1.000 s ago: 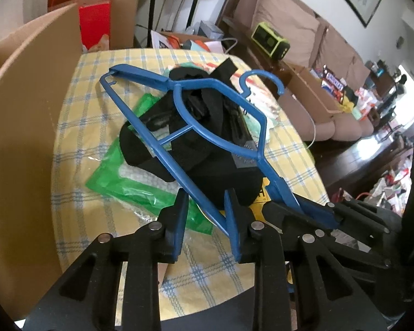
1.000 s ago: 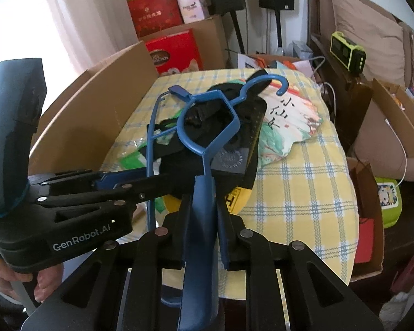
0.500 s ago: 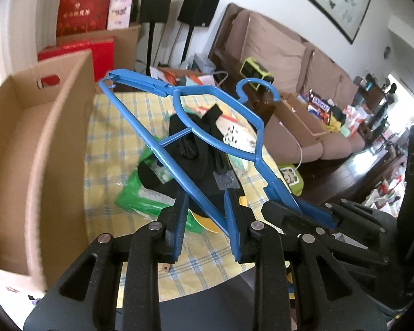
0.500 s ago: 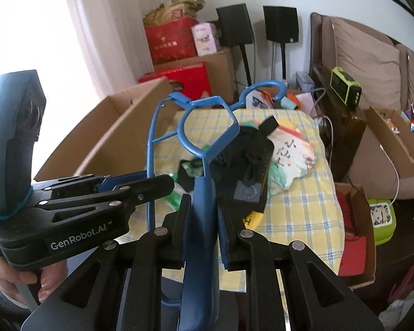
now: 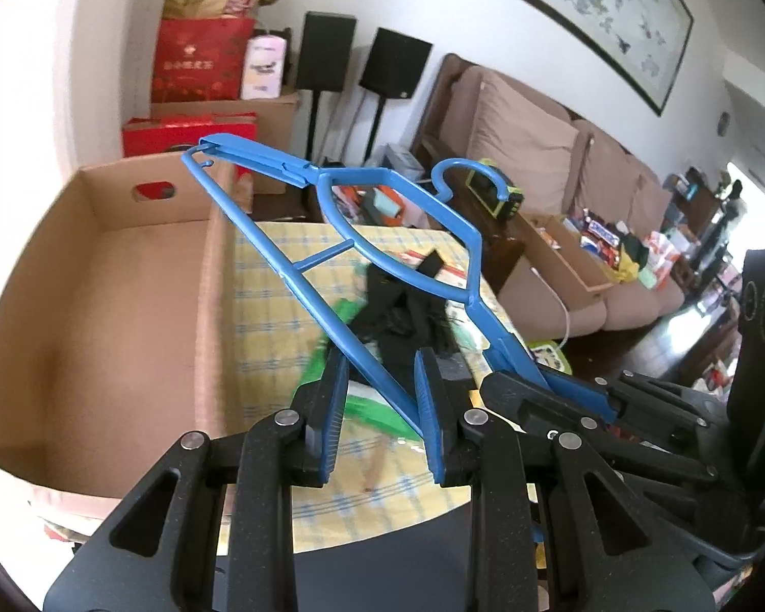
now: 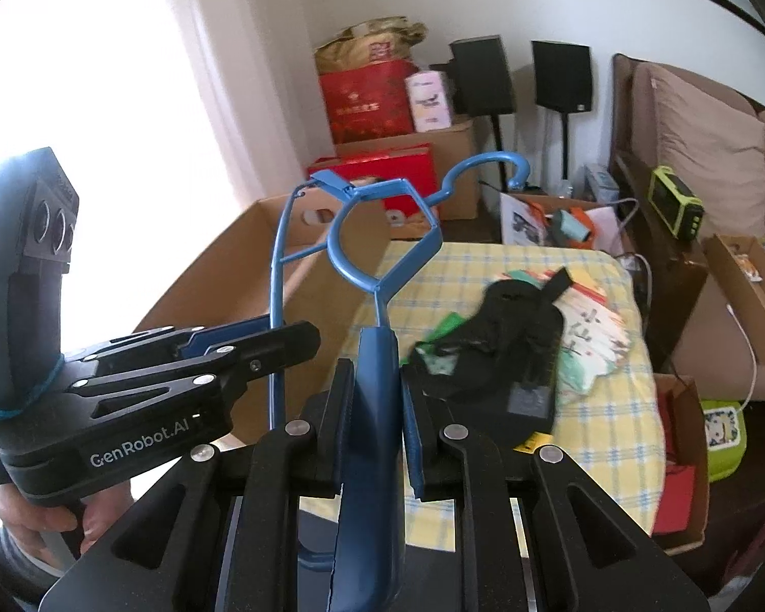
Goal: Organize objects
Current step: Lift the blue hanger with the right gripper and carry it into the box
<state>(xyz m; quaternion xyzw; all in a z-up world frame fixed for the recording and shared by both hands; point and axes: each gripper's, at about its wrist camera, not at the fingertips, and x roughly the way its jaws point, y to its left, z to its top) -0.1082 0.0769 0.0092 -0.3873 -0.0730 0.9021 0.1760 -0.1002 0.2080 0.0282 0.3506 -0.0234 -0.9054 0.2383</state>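
A blue plastic hanger (image 5: 301, 260) is held in the air above the table, its far end over the edge of an open cardboard box (image 5: 102, 306). My right gripper (image 6: 377, 377) is shut on the hanger's wide shoulder end (image 6: 375, 398). My left gripper (image 5: 380, 382) is open, its jaws either side of the hanger's lower bar without clamping it. The left gripper also shows in the right wrist view (image 6: 280, 344), beside the thin bar. The box looks empty inside.
A black bag (image 6: 510, 352), a green packet (image 5: 377, 408) and printed cards (image 6: 591, 326) lie on the yellow checked tablecloth (image 6: 607, 438). Sofa (image 5: 561, 163), speakers, red gift boxes (image 6: 372, 102) and floor boxes surround the table.
The hanger has been lifted off the black bag and carried up and left towards the cardboard box. Both grippers rose with it. The pile stayed on the table.
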